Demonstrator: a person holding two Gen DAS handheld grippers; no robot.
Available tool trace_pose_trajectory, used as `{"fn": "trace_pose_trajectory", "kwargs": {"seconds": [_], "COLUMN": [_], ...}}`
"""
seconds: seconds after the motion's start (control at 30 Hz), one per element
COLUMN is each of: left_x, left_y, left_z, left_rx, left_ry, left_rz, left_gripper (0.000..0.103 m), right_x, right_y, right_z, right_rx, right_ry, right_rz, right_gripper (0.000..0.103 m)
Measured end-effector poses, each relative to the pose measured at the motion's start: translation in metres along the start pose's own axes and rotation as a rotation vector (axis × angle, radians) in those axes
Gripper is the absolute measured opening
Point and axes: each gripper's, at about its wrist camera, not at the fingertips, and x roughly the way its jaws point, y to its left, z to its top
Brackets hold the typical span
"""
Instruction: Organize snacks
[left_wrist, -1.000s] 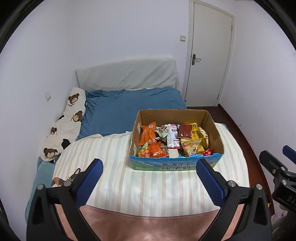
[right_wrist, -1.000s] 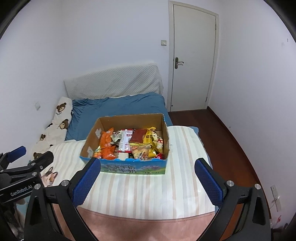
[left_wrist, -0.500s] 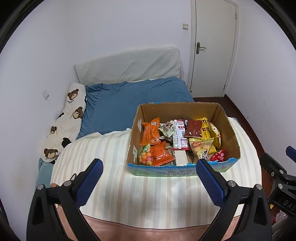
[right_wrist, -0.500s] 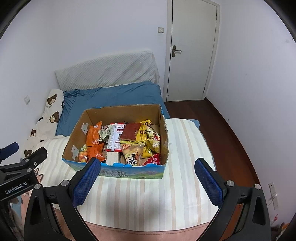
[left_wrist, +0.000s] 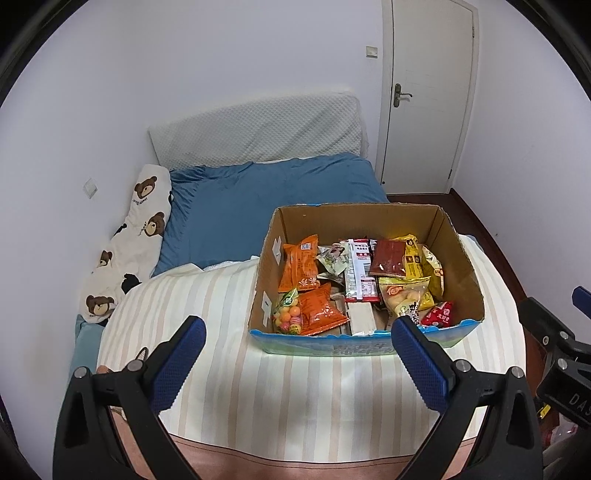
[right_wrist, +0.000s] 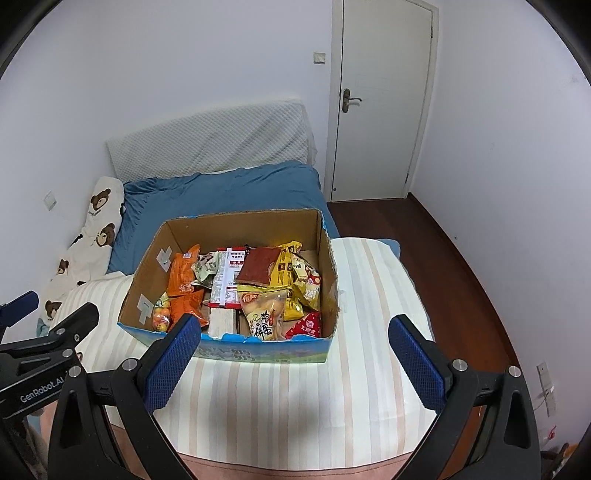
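Snacks (left_wrist: 354, 284) fill the open box (left_wrist: 461, 266); both tongs (left_wrist: 297, 354) (right_wrist: 295, 350) gape empty.

This is a bedroom in a home. A bed (left_wrist: 258, 221) fills the middle of the frame, covered by a blue sheet (left_wrist: 266, 199) and, nearer the camera, a striped cream blanket (left_wrist: 295, 387). A quilted white headboard cushion (left_wrist: 258, 133) leans against the plain white wall at upper centre. A bear-print pillow (left_wrist: 129, 240) lies along the left edge of the bed. A white door (left_wrist: 424, 92) with a lever handle stands at upper right, above dark wooden flooring (right_wrist: 461, 258).
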Motion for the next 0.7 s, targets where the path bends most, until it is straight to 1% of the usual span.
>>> {"fn": "trace_pose_trajectory", "kwargs": {"seconds": [0.7], "left_x": [-0.011], "left_y": [0.001], "left_z": [0.004], "left_rx": [-0.008], "left_ry": [-0.032], "left_rz": [0.010], "left_gripper": [0.103], "right_x": [-0.010], "right_y": [0.000], "right_z": [-0.001], "right_rx": [0.007], "right_ry": [-0.007], "right_rz": [-0.002], "right_gripper": [0.103]}}
